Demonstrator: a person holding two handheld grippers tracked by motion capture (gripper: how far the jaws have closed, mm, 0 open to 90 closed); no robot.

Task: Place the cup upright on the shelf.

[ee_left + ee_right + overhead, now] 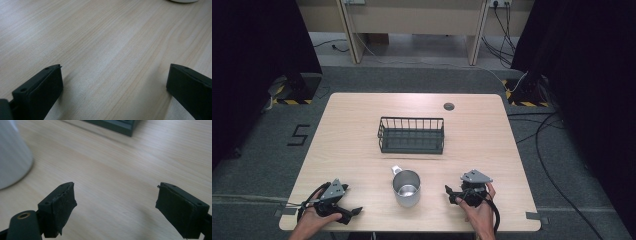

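Resting low on the tabletop [362, 135], left gripper [343, 212] and right gripper [455, 194] spread their jaws wide, empty. Between them, bottom centre, stands a metal mug [406, 188]; the wire basket [411, 135] sits mid-frame. Nothing looks begun; likely next, one gripper must reach the mug.

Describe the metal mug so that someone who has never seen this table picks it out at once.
Start at the light wooden table and find the dark wire basket at its middle. Nearer the person, between the left gripper and the right gripper, stands the metal mug. It is the one shiny silver thing, upright, open-topped, its handle towards the basket.
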